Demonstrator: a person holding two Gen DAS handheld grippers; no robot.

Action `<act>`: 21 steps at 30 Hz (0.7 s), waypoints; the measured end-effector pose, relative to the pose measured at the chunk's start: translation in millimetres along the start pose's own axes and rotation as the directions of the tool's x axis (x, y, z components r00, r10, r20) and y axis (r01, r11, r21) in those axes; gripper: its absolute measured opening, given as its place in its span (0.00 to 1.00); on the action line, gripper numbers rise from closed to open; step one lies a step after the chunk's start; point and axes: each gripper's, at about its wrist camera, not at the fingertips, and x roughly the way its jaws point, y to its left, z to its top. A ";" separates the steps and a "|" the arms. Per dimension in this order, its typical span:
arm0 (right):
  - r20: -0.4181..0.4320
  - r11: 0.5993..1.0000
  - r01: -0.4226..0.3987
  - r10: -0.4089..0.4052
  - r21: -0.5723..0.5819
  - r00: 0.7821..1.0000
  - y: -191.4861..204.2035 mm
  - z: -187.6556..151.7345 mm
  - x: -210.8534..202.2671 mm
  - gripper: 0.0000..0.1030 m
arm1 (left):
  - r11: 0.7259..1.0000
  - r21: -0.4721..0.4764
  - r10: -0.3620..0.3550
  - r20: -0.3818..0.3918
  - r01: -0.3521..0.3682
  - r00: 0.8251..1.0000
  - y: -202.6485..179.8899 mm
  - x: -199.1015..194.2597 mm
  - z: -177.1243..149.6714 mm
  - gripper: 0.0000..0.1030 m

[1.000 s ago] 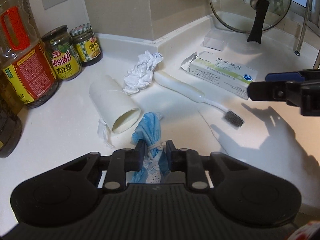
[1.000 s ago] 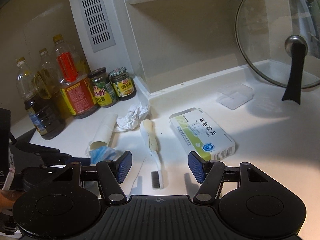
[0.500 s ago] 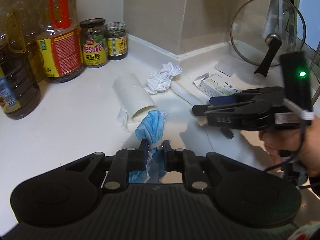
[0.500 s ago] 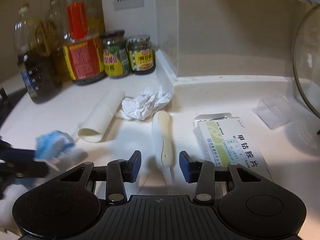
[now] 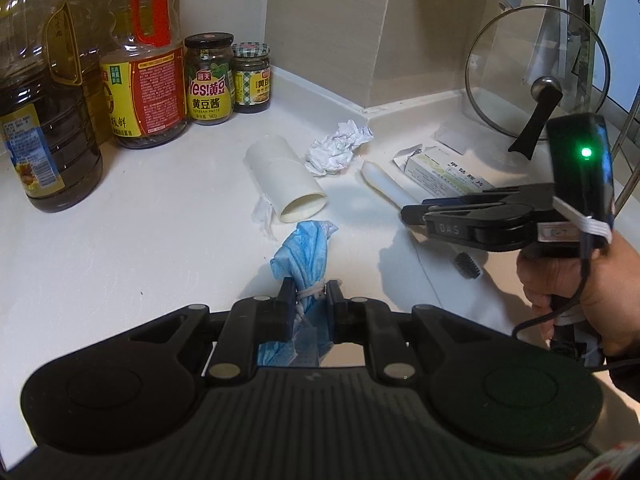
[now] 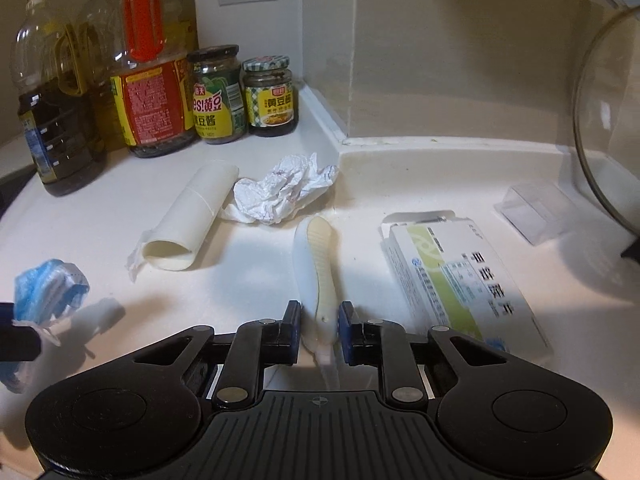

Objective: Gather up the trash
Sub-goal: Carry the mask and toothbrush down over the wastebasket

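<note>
My left gripper (image 5: 311,292) is shut on a crumpled blue face mask (image 5: 306,248), held a little above the white counter (image 5: 140,240); the mask (image 6: 44,292) also shows at the left of the right wrist view. My right gripper (image 6: 319,312) is closing around the handle of a cream toothbrush (image 6: 318,264) that lies on the counter, and its pads meet the handle's sides. In the left wrist view a hand holds the right gripper (image 5: 412,212) over the toothbrush (image 5: 380,182).
A cardboard tube (image 6: 192,216) and a crumpled tissue (image 6: 280,192) lie behind the toothbrush, with a medicine box (image 6: 460,276) to its right. Oil bottles (image 6: 60,120) and sauce jars (image 6: 272,96) line the back left. A glass lid (image 5: 536,76) leans at the right.
The right gripper came down over the toothbrush and its jaws narrowed from wide apart to the handle. The left gripper lifted and pulled back with the mask.
</note>
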 end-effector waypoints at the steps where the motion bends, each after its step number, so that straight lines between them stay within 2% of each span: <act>1: 0.004 1.000 -0.006 0.006 0.030 1.000 -1.1 -2.7 -7.3 0.19 | 1.000 0.000 -0.005 0.001 0.005 1.000 -0.5 -2.1 -2.5 0.13; 5: 0.023 0.990 -0.030 0.027 0.135 0.999 -3.0 -16.6 -40.7 0.19 | 0.999 0.001 -0.037 0.007 0.037 0.999 -2.7 -10.4 -11.3 0.13; 10: 0.054 0.976 -0.020 0.009 0.217 0.999 5.0 -38.4 -89.2 0.19 | 0.997 0.016 -0.078 0.012 0.078 0.997 -7.1 -25.0 -25.2 0.13; 21: 0.117 0.950 0.022 -0.061 0.311 0.991 58.7 -82.1 -184.9 0.19 | 0.981 0.059 -0.187 0.010 0.187 0.982 -2.5 -70.2 -68.9 0.13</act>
